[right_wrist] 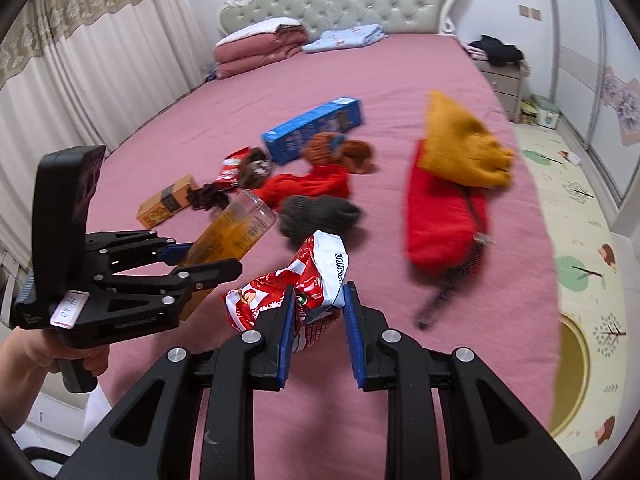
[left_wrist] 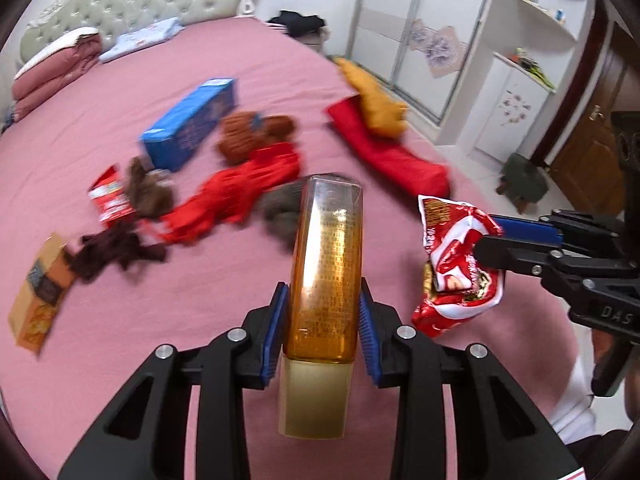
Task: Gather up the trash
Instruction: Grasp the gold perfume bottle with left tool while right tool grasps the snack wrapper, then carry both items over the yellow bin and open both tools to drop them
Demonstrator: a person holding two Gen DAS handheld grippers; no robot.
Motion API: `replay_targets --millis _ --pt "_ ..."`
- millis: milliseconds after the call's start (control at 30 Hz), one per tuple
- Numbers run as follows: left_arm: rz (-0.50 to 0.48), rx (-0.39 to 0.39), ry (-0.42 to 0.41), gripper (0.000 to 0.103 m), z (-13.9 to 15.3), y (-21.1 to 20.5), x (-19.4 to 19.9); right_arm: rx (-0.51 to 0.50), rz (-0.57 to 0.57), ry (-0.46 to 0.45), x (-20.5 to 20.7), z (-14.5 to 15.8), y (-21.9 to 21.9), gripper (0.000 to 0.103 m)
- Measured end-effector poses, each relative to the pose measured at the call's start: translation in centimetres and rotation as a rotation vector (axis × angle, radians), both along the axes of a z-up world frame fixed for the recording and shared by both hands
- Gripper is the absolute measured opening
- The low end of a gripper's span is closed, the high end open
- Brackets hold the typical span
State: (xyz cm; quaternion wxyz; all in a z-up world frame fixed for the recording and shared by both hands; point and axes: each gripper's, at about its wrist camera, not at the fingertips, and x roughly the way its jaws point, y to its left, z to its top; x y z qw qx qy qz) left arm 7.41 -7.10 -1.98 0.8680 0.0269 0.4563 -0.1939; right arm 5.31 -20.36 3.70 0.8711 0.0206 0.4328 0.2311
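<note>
My left gripper (left_wrist: 324,312) is shut on an amber plastic bottle (left_wrist: 326,272) with a pale cap, held above the pink bed; it also shows in the right wrist view (right_wrist: 232,236). My right gripper (right_wrist: 318,304) is shut on a crumpled red and white snack wrapper (right_wrist: 296,284), also seen in the left wrist view (left_wrist: 456,264). On the bed lie a blue box (left_wrist: 192,122), a red snack packet (left_wrist: 110,200) and an orange carton (left_wrist: 38,292).
Clothes are scattered on the bed (right_wrist: 280,88): a red garment (left_wrist: 240,196), brown knit gloves (left_wrist: 256,134), dark socks (left_wrist: 112,252), a grey glove (right_wrist: 320,216), a mustard item (right_wrist: 460,144) on a red bag (right_wrist: 444,216). Folded quilts (right_wrist: 260,48) sit by the headboard. A wardrobe (left_wrist: 412,24) stands right.
</note>
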Motion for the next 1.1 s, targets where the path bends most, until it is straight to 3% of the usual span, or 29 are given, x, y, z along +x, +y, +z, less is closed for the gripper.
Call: replay_targets --millis 467,667,1000,1033,1100 --pt "-0.241 -0.018 0.041 0.034 -0.7 -17.5 1.2 -0.032 -0.273 0.004 -2.2 -0.9 -17.1 0.023" --pt "-0.354 -0.028 0.108 0.034 -2.4 -25.8 1.8 -0.065 -0.383 0.038 -2.8 -2.3 -22.9 0.023" --pt "-0.443 -0.048 0.168 0.035 -4.1 -33.2 3.6 -0.114 -0.504 0.103 -2.8 -5.0 -29.3 0.025" --pt "-0.448 -0.042 0.165 0.037 -4.3 -34.0 3.8 -0.117 -0.515 0.101 -2.8 -5.1 -29.7 0.026" --pt "-0.442 -0.021 0.139 0.074 -4.2 -34.5 3.9 -0.115 -0.542 0.113 -2.6 -5.4 -30.7 0.039"
